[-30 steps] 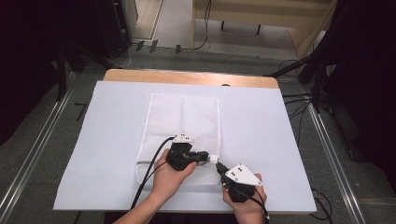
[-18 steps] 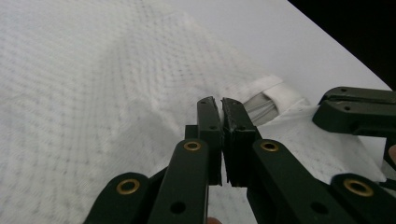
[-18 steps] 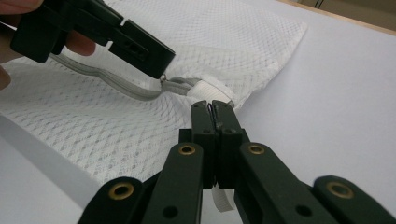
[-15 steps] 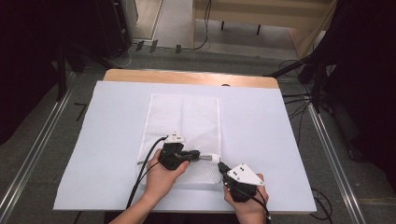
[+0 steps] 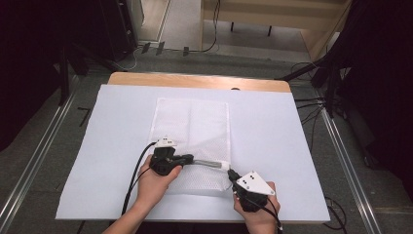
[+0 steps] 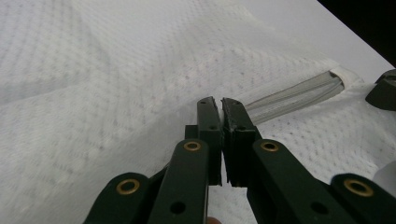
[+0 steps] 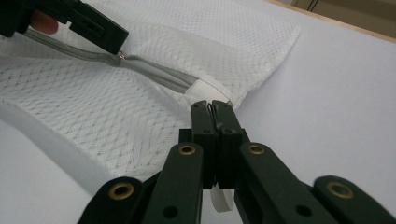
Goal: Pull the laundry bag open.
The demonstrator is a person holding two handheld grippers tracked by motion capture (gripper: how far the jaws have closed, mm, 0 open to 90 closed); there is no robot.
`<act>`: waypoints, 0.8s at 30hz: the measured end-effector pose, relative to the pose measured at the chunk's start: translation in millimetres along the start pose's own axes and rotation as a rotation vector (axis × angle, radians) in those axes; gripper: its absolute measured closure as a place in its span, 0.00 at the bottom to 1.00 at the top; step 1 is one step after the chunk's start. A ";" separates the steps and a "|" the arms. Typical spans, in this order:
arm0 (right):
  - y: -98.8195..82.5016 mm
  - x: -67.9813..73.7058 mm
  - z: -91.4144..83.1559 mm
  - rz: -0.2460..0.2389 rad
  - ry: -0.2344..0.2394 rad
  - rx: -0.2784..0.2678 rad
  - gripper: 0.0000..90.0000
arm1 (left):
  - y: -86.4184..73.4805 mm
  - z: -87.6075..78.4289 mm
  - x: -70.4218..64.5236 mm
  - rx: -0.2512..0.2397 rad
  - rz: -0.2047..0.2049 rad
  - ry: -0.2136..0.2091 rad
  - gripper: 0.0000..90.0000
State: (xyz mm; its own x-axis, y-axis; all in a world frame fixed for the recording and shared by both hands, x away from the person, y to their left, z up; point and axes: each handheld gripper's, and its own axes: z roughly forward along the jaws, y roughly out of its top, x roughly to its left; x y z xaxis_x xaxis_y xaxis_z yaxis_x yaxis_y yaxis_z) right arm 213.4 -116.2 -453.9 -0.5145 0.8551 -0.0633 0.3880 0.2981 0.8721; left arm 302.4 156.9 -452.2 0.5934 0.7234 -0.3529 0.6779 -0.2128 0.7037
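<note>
— Where is the mesh bag (image 5: 192, 141) laid?
— On the white sheet (image 5: 272, 136); its zipper (image 5: 207, 164) is pinched by the left gripper (image 5: 187, 158), and by the right gripper (image 5: 233, 174), it seems.

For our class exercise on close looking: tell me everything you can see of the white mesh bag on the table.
The bag is a white, flat, rectangular pouch of fine netting that looks soft, lying lengthwise on the white sheet. Near its front end runs a grey zip, ending at a white tab by the right edge. The left tool is shut on the zip; the right tool pinches the bag's end. The mesh is slightly rumpled there.
</note>
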 end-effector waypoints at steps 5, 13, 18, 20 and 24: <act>0.1 0.1 -0.7 -0.004 -0.018 0.006 1.00 | -3.3 -11.1 10.8 -0.010 -0.003 0.036 0.97; 0.0 -1.4 -0.7 -0.003 -0.025 0.004 1.00 | -11.6 -29.6 32.4 -0.020 -0.032 0.057 0.97; -0.2 -2.2 -0.9 -0.002 -0.024 0.007 1.00 | -14.7 -39.6 41.1 -0.024 -0.036 0.077 0.97; -0.2 -1.8 -0.8 -0.004 -0.027 0.007 1.00 | -15.6 -44.8 43.6 -0.027 -0.030 0.085 0.97; -0.1 -2.4 -0.8 -0.007 -0.031 0.009 1.00 | -18.4 -54.5 50.2 -0.038 -0.039 0.096 0.97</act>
State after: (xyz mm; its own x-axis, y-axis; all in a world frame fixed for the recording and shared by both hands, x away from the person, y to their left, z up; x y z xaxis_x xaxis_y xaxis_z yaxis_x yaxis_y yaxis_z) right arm 214.0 -118.6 -453.4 -0.4938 0.8654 -0.0849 0.3911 0.3082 0.8672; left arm 296.0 233.0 -449.3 0.5213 0.7907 -0.3210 0.6817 -0.1595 0.7141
